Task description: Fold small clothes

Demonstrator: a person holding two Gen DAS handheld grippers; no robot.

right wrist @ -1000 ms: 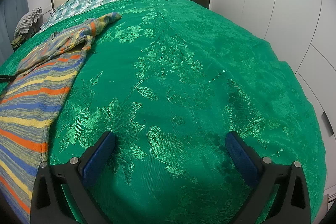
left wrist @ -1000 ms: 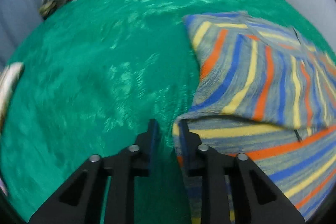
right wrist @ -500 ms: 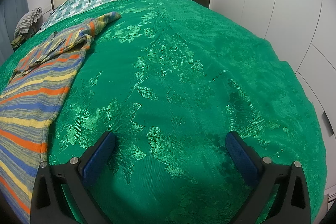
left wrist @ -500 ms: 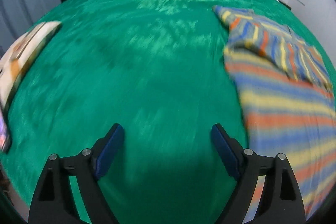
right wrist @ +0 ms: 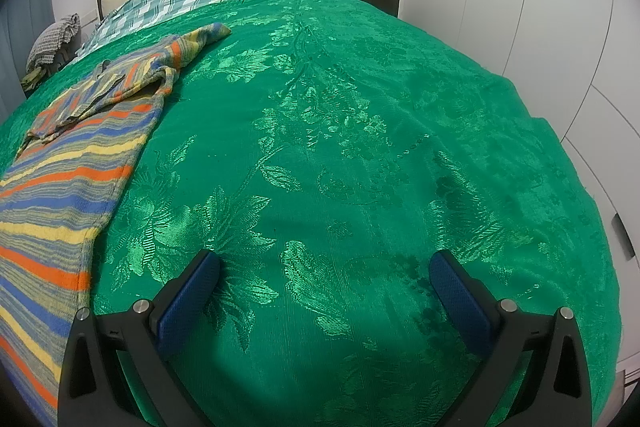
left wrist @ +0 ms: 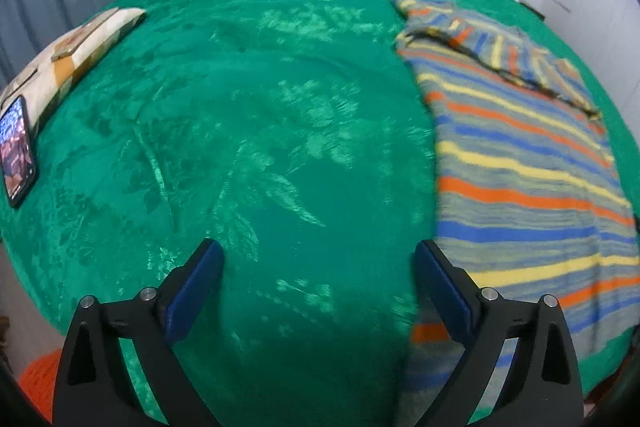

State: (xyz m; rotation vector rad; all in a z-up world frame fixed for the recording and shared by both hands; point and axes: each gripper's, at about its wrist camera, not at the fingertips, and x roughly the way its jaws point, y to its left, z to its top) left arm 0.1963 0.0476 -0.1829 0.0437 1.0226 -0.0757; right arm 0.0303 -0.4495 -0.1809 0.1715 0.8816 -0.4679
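Across a wide bed covered in a shiny green floral bedspread, a striped knit garment in grey, blue, orange and yellow lies flat toward one side, with its top part already folded back over the body. From the left tool, the garment sits just beside the right-hand finger; the jaws are opening wide, with only bare bedspread between them. The right tool hangs over empty green cloth, jaws spread wide and holding nothing, with the garment off to its left. A phone and a patterned pillow rest at the far edge of the bed, well apart from the clothing.

My guess is one fold is finished and the next needs a fresh grip. To do it well, each tool should pinch a corner of the same edge, catching every layer, then lift and carry the edge across evenly so the stripes line up and no wrinkle gets trapped underneath.
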